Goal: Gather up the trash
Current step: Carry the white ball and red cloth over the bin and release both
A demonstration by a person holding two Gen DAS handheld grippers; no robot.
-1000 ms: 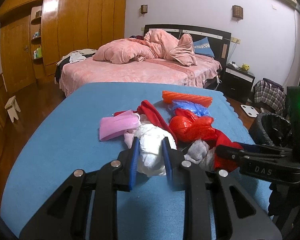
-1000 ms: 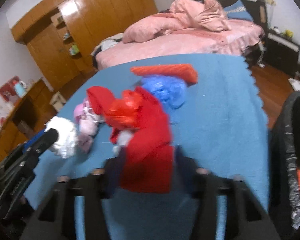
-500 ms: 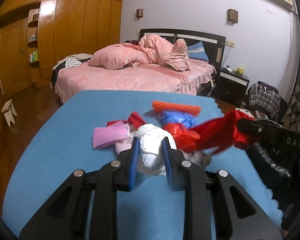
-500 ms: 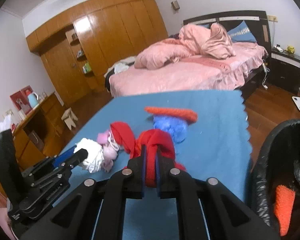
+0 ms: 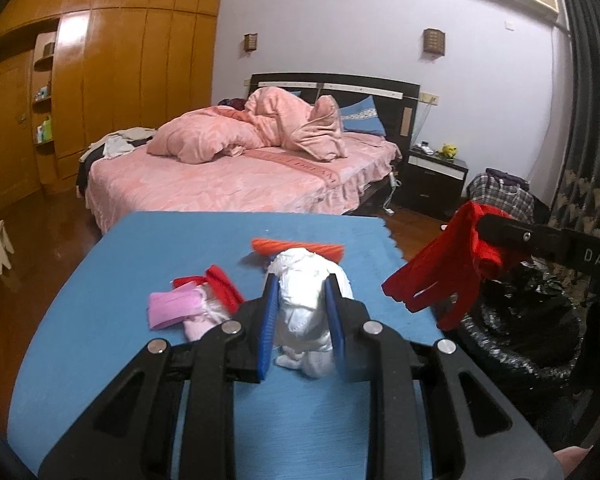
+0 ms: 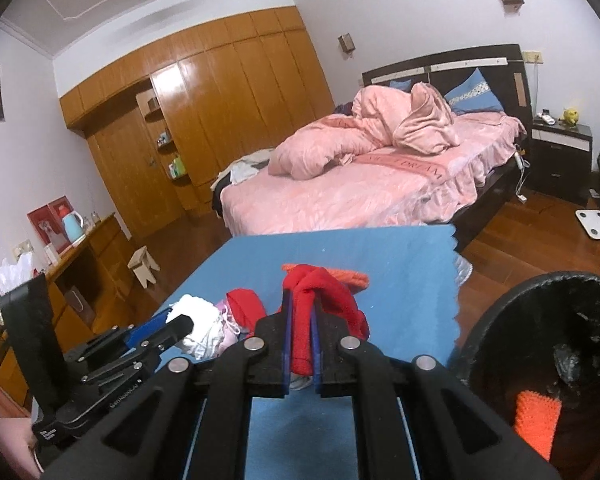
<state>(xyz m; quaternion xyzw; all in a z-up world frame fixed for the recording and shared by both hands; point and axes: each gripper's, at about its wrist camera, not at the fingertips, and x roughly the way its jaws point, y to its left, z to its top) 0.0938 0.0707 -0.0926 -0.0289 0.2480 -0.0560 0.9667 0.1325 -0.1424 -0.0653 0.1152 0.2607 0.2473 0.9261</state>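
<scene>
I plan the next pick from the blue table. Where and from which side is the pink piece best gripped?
Grip the pink piece across its flat folded band, near the free left end. Come from above and the left: bare blue table lies there, while a red scrap and pale crumpled trash crowd its right side. The band looks thin, so closing across it should hold.

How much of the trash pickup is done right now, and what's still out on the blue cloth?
Done: one orange piece lies in the black bin. In hand: the left gripper is shut on a white wad; the right gripper is shut on a red rag beside the bin. Left on the blue cloth: an orange strip, a pink mask and a red scrap.
</scene>
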